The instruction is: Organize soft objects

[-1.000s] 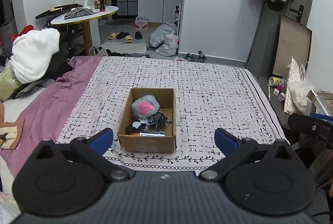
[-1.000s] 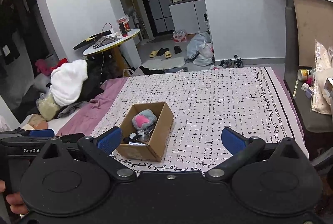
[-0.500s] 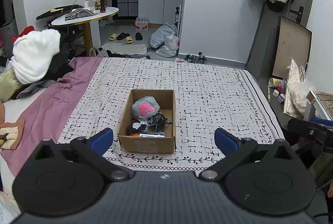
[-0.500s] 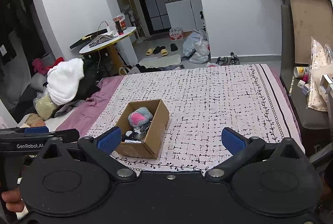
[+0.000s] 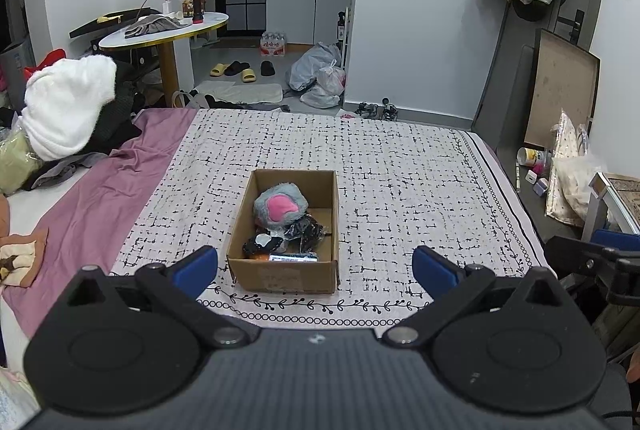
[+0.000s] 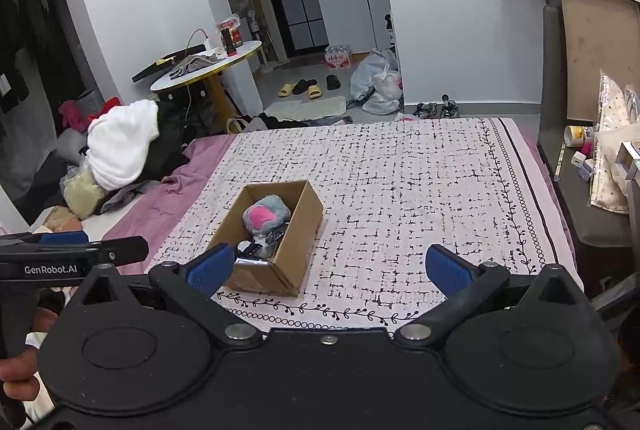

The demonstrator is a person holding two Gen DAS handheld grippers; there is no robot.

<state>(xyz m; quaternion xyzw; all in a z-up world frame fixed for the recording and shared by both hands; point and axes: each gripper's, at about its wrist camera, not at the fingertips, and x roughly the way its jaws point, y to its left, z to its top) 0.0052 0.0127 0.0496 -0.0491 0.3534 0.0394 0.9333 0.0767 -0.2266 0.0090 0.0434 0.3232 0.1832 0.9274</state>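
Note:
An open cardboard box point(image 5: 282, 274) stands on the patterned bed cover point(image 5: 400, 182) near its front edge. Inside lie a grey and pink plush toy point(image 5: 280, 208), dark crumpled items point(image 5: 306, 230) and a small flat packet point(image 5: 293, 257). The box also shows in the right wrist view point(image 6: 296, 250) with the plush toy point(image 6: 265, 216). My left gripper point(image 5: 315, 266) is open and empty, held back from the box. My right gripper point(image 6: 328, 266) is open and empty, to the right of the box.
A pile of clothes with a white fleece point(image 5: 66, 110) lies at the left on the purple sheet point(image 5: 92, 206). A round table point(image 5: 164, 30) stands behind. A side shelf with small items point(image 5: 536, 166) runs along the bed's right edge.
Both grippers have shifted slightly; in the right wrist view the box has drifted a little left and down. Both stay open and empty.

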